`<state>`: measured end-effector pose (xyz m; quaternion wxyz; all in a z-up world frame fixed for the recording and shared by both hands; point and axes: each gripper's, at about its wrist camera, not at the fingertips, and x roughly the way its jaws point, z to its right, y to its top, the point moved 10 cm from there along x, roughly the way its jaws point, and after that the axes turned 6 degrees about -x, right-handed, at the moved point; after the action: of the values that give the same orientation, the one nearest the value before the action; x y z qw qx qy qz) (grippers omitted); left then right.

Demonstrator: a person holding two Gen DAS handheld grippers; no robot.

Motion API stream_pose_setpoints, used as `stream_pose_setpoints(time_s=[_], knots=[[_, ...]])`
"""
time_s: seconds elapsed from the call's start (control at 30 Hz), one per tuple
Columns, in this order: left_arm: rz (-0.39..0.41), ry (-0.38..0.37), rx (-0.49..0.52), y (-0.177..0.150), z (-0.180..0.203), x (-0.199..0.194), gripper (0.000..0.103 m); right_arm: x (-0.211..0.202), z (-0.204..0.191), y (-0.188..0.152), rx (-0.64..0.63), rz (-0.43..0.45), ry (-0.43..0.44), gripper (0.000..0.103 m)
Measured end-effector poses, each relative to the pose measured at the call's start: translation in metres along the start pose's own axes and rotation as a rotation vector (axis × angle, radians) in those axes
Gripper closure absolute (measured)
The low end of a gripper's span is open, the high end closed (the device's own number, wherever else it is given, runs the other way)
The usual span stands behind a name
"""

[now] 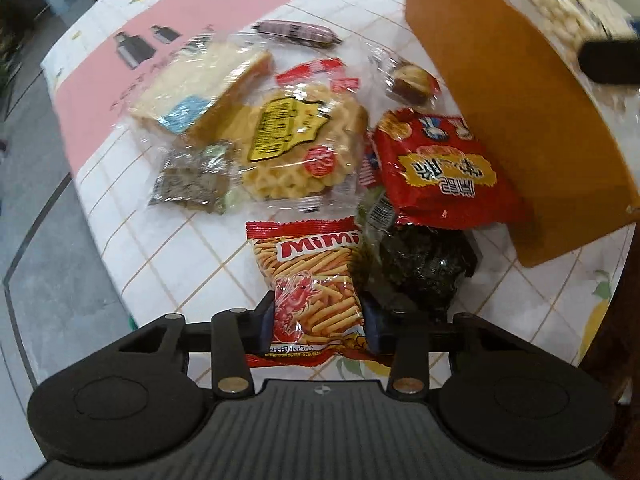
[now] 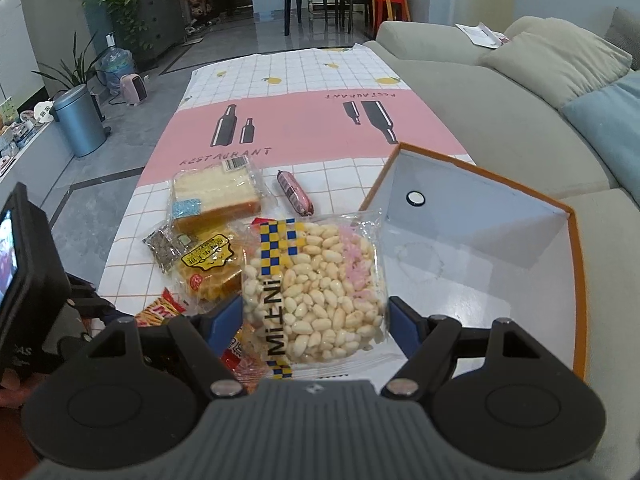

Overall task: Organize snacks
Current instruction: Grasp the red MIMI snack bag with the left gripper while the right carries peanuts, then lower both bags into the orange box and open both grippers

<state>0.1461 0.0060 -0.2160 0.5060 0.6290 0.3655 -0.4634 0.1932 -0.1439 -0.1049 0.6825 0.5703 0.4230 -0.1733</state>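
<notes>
Crinkly Mimi packet [image 1: 316,288] pinched between left fingers [image 1: 267,316]; right fingers [image 2: 404,320] clamping puffed-rice cake [image 2: 316,292].

1. Left gripper [image 1: 319,322]: matte black body w/ ribbed grey centre plate and a small round logo at its top edge.
2. Two big rounded black lobes either side, each w/ a raised oval disc.
3. Black linkage arms run fwd from silver pivot pins; smaller silver pins sit at the far ends.
4. Jaws are black, w/ blue pads on inner faces.
5. Right gripper [image 2: 316,320]: same build — ribbed grey plate, black lobes, silver pins, blue inner pads.
6. Seen from the right wrist, the left unit carries a black camera block w/ a lit rear screen.
</notes>
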Motion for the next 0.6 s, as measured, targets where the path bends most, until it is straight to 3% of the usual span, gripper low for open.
stream_pose_setpoints(time_s=[0.17, 0.37, 0.6], knots=[[0.088, 0.015, -0.088, 0.003, -0.012, -0.037, 0.056, -0.008, 0.0, -0.002, 0.003, 0.016, -0.004, 0.027], [0.214, -0.014, -0.109, 0.018, 0.0, -0.092, 0.056, -0.023, 0.002, -0.006, 0.018, 0.046, -0.011, 0.027], [0.31, -0.174, -0.07, 0.047, 0.051, -0.147, 0.056, -0.043, 0.022, -0.022, 0.047, 0.063, -0.055, 0.027]])
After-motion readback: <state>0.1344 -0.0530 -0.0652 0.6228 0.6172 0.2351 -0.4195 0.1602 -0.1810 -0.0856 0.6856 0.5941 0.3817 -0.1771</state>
